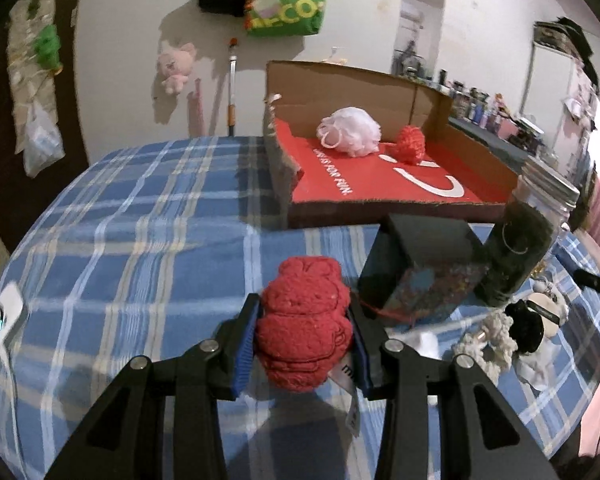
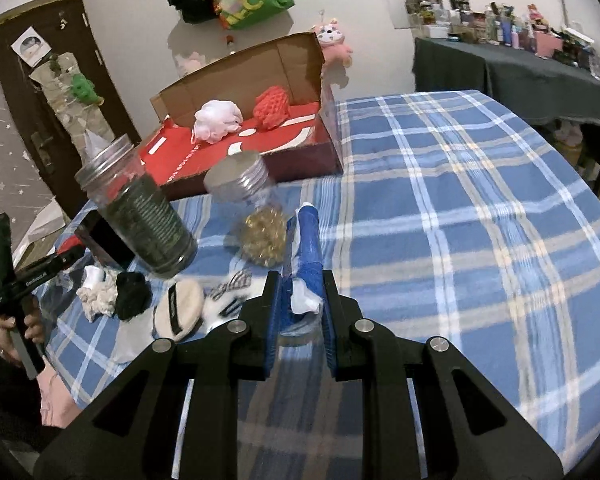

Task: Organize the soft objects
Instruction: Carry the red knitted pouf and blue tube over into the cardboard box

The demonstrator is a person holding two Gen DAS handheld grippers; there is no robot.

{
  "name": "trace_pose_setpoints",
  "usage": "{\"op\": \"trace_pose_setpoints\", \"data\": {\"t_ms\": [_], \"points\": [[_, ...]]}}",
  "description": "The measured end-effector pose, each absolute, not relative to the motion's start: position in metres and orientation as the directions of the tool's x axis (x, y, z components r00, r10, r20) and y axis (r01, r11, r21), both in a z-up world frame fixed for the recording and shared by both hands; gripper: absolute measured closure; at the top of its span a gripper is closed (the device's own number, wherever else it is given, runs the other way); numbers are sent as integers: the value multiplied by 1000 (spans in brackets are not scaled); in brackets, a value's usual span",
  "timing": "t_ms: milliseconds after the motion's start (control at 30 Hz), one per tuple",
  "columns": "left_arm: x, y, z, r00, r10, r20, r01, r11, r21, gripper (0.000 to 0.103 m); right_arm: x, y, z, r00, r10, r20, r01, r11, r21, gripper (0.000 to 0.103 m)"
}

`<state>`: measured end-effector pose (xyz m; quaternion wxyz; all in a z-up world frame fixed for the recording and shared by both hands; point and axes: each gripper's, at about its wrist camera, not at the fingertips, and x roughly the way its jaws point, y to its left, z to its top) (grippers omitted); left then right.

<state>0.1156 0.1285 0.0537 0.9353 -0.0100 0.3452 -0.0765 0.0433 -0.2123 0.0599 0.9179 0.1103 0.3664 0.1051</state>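
- The left claw (image 1: 304,340) is clamped on a red plush toy (image 1: 304,320), its blue pads (image 1: 244,356) pressing into both sides so the toy bulges between them; a white tag hangs below it.
- The right claw (image 2: 300,308) is closed tight on a blue-and-white cloth item (image 2: 306,256) that sticks up out between its fingers.
- Both are held above a surface covered in a blue plaid cloth (image 2: 460,220).
- Ahead stands an open cardboard box (image 1: 380,168) with a red floor; a pale pink bath pouf (image 1: 350,130) and a red knitted ball (image 1: 412,142) lie inside, just beside each other.
- Near the box on the cloth: a dark square container (image 1: 420,264), a lidded jar of dark contents (image 2: 140,204) and a jar of golden beads (image 2: 256,216).
- Beside the jars lie small soft pieces: a white ruffled one (image 2: 98,296), a black one (image 2: 132,288) and a round cream puff (image 2: 180,308).
- A hand (image 2: 16,328) grips the left tool's handle at the edge of the right wrist view.
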Motion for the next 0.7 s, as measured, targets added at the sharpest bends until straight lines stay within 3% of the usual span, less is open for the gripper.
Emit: {"op": "trace_pose_setpoints", "data": {"t_ms": [700], "points": [[169, 126, 75, 714, -355, -603, 420, 907, -37, 61, 133, -241, 75, 595, 508, -622, -392, 860, 328, 85]]}}
